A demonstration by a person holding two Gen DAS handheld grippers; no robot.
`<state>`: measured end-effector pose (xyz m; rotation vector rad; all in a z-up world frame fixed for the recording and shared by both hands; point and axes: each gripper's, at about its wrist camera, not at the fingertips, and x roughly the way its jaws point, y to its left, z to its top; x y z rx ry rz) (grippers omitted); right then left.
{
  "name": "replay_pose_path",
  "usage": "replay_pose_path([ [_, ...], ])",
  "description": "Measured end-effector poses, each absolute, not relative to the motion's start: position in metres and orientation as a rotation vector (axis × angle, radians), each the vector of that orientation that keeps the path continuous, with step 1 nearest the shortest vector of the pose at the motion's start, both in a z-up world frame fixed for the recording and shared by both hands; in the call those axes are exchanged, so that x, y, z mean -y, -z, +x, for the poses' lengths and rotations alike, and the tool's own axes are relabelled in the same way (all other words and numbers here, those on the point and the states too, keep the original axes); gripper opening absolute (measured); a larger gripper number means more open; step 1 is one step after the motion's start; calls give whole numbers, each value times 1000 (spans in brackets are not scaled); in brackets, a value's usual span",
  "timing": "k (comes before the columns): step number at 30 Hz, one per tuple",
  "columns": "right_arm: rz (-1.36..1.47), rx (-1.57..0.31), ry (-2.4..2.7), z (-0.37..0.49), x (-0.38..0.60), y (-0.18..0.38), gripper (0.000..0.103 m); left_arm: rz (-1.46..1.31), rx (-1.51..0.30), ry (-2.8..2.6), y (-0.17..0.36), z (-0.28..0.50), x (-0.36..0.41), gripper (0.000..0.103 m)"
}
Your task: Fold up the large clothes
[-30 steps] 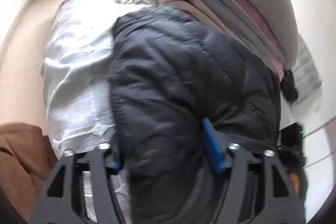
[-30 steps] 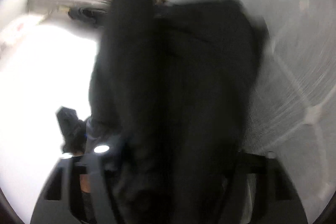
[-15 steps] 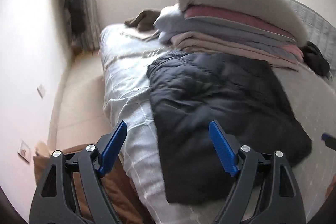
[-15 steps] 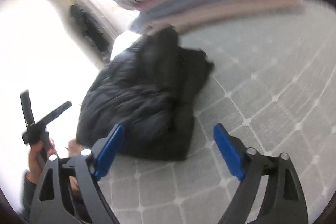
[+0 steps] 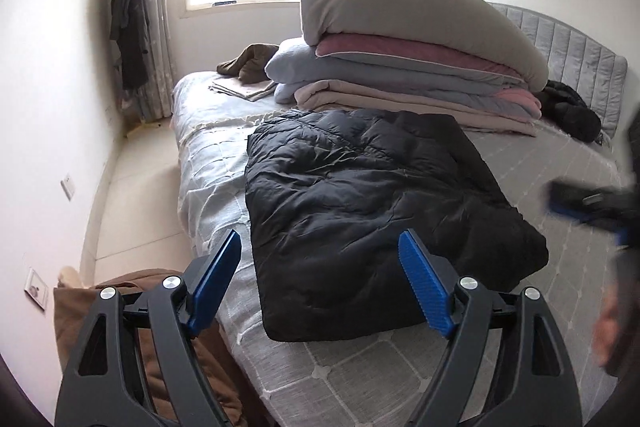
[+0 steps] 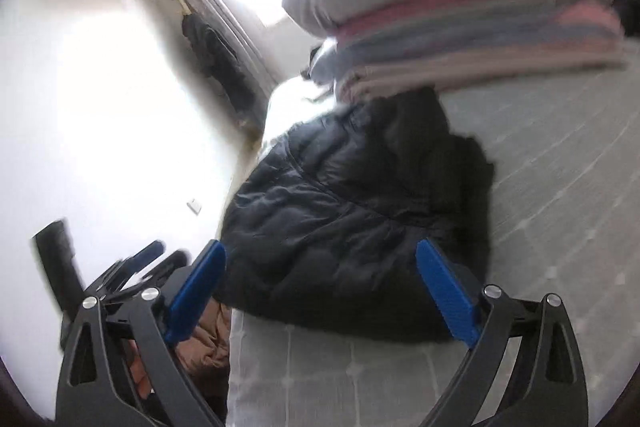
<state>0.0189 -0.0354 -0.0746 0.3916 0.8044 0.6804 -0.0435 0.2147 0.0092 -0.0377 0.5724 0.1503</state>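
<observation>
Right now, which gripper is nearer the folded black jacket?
Roughly equal; I cannot tell. The left gripper hovers at the black jacket's near-left corner, the right gripper, jaws opening, at its near edge; both empty.

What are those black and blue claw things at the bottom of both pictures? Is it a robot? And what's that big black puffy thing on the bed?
It is not a robot. A person holds a grabbing tool in each hand, and each tool has a small camera that looks out along its two blue fingers. One picture comes from the left gripper, the other from the right gripper. You can even spot the right tool at the edge of the left picture.

The black puffy thing is a padded jacket, lying folded on the grey bed. Behind it sits a stack of folded blankets with a big grey pillow on top. Brown cloth lies beside the bed.

Right now neither tool holds anything. The left fingers are spread apart, and the right ones are opening wider, with nothing between them.
</observation>
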Motion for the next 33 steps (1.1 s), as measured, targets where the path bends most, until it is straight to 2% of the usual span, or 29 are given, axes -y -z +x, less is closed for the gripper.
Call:
replay_pose_path([
  [3,420,-1008,-650,51,28,142,93,-21,-573,-165,-8,-43,-217,78],
  [5,423,-1002,-640,47,32,148,93,-17,-568,-167,-9,-46,-220,78],
  [11,229,-854,-535,1,29,96,93,-27,-548,-156,-20,-54,-221,78],
  [13,134,-771,-472,-22,22,79,96,-22,-532,-143,-24,-58,-216,78],
  [18,-44,-633,-341,-66,-6,55,96,15,-526,-130,-26,-61,-204,78],
  [25,-64,-595,-314,-80,-36,36,96,13,-533,-141,-27,-61,-204,78],
  [33,-43,-638,-243,-76,-53,31,96,8,-567,-153,-23,-57,-206,78],
])
